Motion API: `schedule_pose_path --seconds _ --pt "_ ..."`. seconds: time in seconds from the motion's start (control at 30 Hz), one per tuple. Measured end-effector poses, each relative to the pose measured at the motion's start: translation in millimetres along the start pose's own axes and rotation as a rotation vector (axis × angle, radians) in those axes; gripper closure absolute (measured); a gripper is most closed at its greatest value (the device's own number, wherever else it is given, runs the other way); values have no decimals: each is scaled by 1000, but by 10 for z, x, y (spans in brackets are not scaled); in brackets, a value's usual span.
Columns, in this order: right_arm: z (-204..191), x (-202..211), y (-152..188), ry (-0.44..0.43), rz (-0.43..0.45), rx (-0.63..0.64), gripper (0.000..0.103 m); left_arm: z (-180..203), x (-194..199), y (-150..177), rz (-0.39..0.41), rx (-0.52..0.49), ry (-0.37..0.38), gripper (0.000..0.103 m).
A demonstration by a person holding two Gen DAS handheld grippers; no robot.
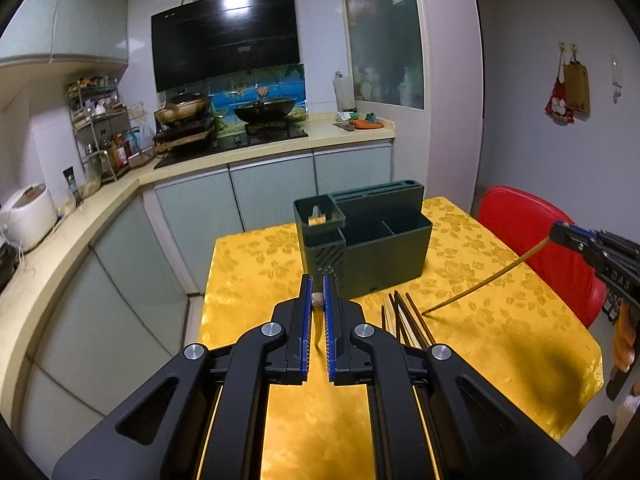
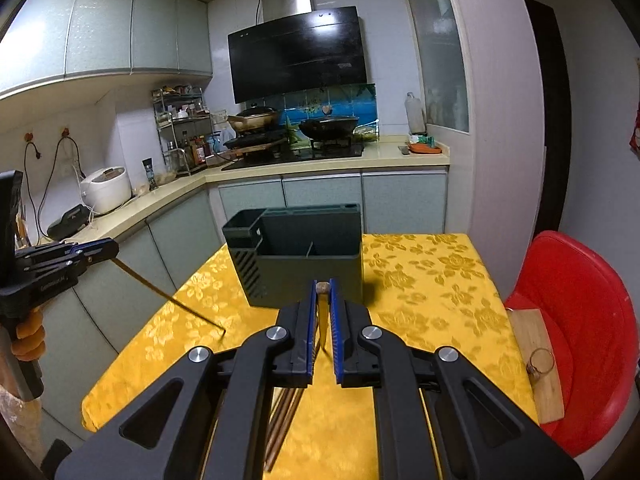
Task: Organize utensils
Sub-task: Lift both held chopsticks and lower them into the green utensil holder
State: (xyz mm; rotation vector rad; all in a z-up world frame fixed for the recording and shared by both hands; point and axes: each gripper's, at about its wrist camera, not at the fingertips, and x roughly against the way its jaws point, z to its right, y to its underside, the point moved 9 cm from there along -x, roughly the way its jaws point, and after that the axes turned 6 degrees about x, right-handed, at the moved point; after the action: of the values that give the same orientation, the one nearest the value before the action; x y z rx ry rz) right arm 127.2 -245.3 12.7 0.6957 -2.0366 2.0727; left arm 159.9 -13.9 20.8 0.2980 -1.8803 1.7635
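- Nearest you, in each wrist view, your left gripper and right gripper have their jaws clamped on one chopstick apiece, gripped near the thick end so the tip hangs down, probably for dropping upright into a slot
- Lower centre, the remaining chopsticks lie loose on the yellow-clothed counter, partly hidden behind your grippers, so the count is unclear
- Mid-frame, the dark utensil holder stands on the counter, compartments open upward; their floors are out of sight
- At the right edge, a red chair is cut off
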Motion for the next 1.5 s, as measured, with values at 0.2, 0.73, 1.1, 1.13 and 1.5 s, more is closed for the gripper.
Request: schedule_pose_path --seconds 0.2,0.73,1.1,1.13,1.5 --pt "68 -234 -276 -43 -36 -29 97 53 -87 -210 -12 -33 15 97" --pt "350 -270 -1115 -31 7 -56 97 220 -169 -994 16 -26 103 97" --pt "469 -363 -1709 15 37 -25 97 499 -265 -1849 107 -22 121 97" --pt "475 -388 -1718 18 33 -24 97 509 -293 -1913 111 -16 122 97" --pt "582 -858 -1805 33 -30 -33 97 630 -967 -2009 55 41 149 97"
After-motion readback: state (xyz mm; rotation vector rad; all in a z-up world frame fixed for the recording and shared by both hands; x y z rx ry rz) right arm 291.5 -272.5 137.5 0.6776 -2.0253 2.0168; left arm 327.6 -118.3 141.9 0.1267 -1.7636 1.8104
